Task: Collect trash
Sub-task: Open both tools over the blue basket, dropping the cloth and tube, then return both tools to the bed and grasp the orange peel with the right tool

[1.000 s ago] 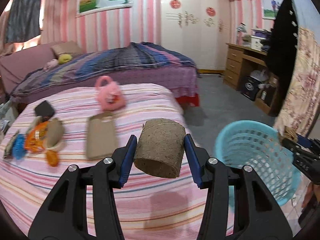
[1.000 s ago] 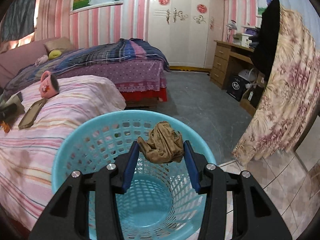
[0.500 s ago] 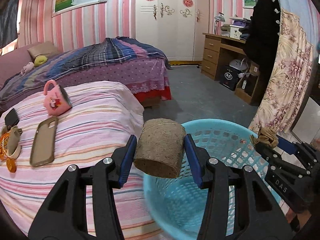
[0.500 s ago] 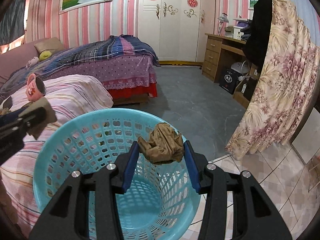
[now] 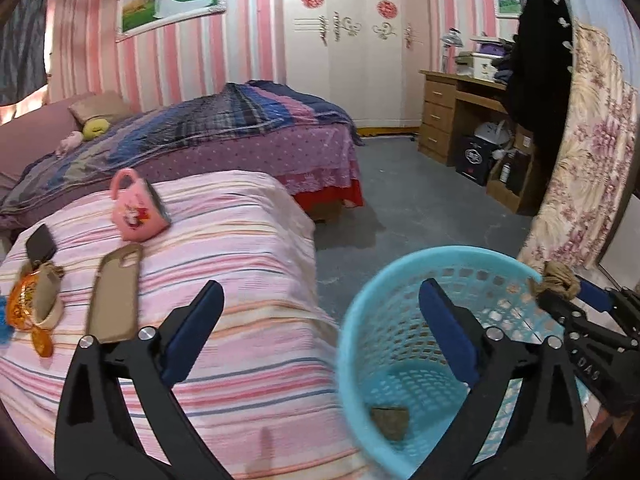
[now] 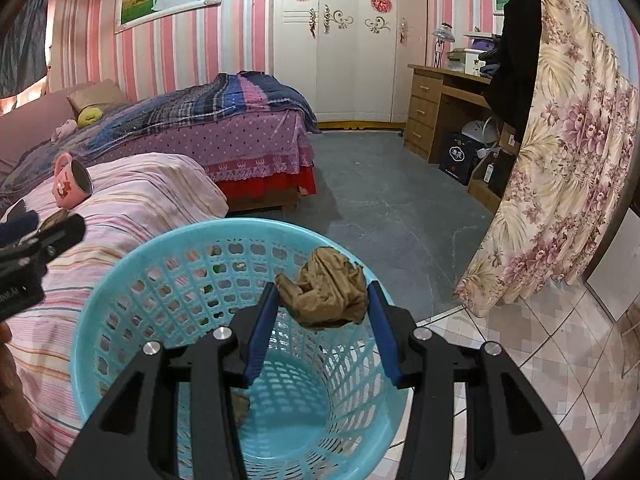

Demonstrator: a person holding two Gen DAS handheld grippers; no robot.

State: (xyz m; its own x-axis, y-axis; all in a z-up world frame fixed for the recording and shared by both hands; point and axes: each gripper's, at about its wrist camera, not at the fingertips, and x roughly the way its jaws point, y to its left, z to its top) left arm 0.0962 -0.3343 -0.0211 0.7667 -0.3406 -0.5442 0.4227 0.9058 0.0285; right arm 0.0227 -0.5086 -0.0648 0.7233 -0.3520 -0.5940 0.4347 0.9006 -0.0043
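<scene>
Trash at this moment is in three places. A brown, rough-looking lump (image 5: 390, 422), probably the cork-like roll, lies at the bottom of the blue mesh basket (image 5: 404, 276), though blur makes its shape hard to read. The left gripper (image 5: 320, 332) hangs over the basket's near rim with its jaws opening wide and nothing between them. The right gripper (image 6: 322, 322) pinches a crumpled brown paper wad (image 6: 324, 288) between its blue pads (image 6: 262, 328), and the wad sits directly above the basket's open mouth (image 6: 168, 236), with blue mesh below it. So the drop looks to need only a release, no further travel. More litter, an orange wrapper (image 5: 22, 308) with other scraps, lies on the striped bed (image 5: 240, 256) to the left, beside a phone case (image 5: 114, 292) and a pink mug (image 5: 136, 210). That pile lies far nearer the free left gripper than the loaded right one.
</scene>
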